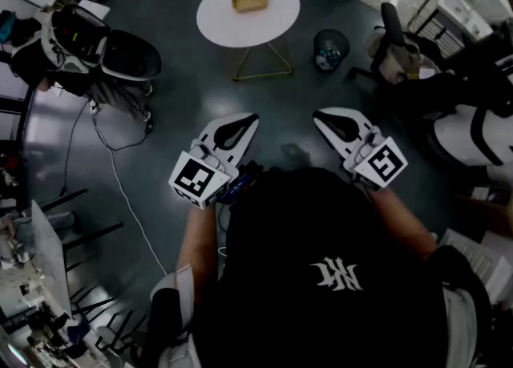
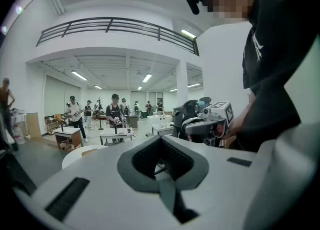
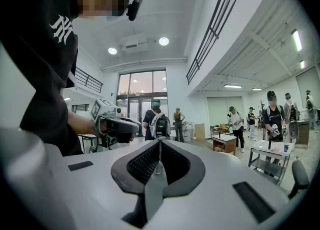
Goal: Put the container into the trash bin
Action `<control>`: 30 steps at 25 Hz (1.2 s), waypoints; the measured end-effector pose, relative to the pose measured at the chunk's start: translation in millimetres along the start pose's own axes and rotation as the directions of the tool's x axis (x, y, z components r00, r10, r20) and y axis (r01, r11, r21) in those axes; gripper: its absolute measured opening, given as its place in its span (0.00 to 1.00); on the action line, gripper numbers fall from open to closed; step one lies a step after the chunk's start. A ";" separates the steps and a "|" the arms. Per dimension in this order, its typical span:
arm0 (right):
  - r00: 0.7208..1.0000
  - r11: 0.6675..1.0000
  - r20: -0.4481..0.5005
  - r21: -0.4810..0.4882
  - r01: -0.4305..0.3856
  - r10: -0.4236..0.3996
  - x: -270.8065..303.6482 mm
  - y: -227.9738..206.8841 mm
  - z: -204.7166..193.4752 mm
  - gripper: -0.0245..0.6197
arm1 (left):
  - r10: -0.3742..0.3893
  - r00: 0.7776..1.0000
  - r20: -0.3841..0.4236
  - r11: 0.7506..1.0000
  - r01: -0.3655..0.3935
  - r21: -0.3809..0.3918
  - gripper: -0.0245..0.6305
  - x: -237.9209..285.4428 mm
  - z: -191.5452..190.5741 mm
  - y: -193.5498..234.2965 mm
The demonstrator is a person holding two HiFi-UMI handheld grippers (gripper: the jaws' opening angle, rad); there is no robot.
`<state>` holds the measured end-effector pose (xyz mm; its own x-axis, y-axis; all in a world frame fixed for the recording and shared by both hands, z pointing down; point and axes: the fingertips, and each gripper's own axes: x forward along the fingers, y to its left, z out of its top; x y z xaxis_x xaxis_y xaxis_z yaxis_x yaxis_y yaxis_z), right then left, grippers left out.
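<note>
Container (image 1: 250, 1) sits on table (image 1: 215, 20); left gripper (image 1: 247, 123) and right gripper (image 1: 322, 117) closed, empty.

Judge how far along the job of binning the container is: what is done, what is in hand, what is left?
Done: nothing yet; the container lies on the round white table, not in the trash bin on the floor beside it. In hand: nothing; the left tongs and right tongs are shut and empty, short of the table. Left: reach the table, grasp the container, drop it into the bin.
</note>
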<state>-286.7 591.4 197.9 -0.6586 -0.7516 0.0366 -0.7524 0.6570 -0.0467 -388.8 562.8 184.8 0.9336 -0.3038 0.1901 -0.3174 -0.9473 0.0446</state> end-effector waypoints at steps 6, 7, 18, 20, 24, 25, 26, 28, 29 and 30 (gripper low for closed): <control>1.000 1.000 0.000 0.007 0.002 -0.002 -6.6 -14.3 -3.3 0.10 | 0.008 1.000 -0.024 1.000 -0.008 0.008 0.04 16.8 -4.4 3.4; 1.000 1.000 0.002 0.010 0.002 -0.002 -9.2 -17.5 -4.8 0.10 | 0.009 1.000 -0.024 1.000 -0.008 0.005 0.04 20.5 -5.0 2.3; 0.999 0.997 0.018 0.059 -0.050 0.049 -19.2 -22.7 -15.2 0.10 | 0.050 0.998 -0.036 0.997 -0.052 -0.050 0.04 31.7 -17.4 -3.6; 0.997 0.995 0.013 0.064 -0.080 0.080 -19.7 -14.7 -17.2 0.10 | 0.062 0.997 -0.038 0.996 -0.064 -0.064 0.04 26.5 -18.5 -6.2; 0.991 0.989 0.013 0.072 -0.130 0.130 -18.7 -5.3 -22.4 0.10 | 0.087 0.995 -0.043 0.991 -0.091 -0.095 0.04 20.0 -22.4 -9.1; 0.990 0.987 0.015 0.080 -0.137 0.137 -18.1 -5.6 -25.0 0.10 | 0.094 0.994 -0.049 0.990 -0.098 -0.101 0.04 19.8 -24.9 -9.5; 0.989 0.986 0.018 0.085 -0.146 0.145 -17.2 -5.5 -27.5 0.10 | 0.098 0.994 -0.055 0.989 -0.104 -0.108 0.04 19.1 -27.6 -9.9; 0.983 0.981 0.024 0.064 -0.182 0.181 -13.5 1.0 -29.1 0.10 | 0.109 0.992 -0.058 0.985 -0.116 -0.130 0.04 15.2 -29.3 -9.7; 0.978 0.978 0.024 0.037 -0.207 0.206 -11.2 7.8 -28.1 0.10 | 0.117 0.992 -0.056 0.982 -0.124 -0.140 0.04 12.3 -27.9 -8.8; 0.973 0.973 0.019 0.009 -0.231 0.231 -8.9 15.5 -26.9 0.10 | 0.125 0.991 -0.056 0.981 -0.132 -0.144 0.04 9.3 -26.5 -7.1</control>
<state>-292.8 609.8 223.7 -0.8140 -0.5808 0.0061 -0.5800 0.8122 -0.0634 -382.2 569.4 212.3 0.8758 -0.4134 0.2491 -0.4582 -0.8743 0.1600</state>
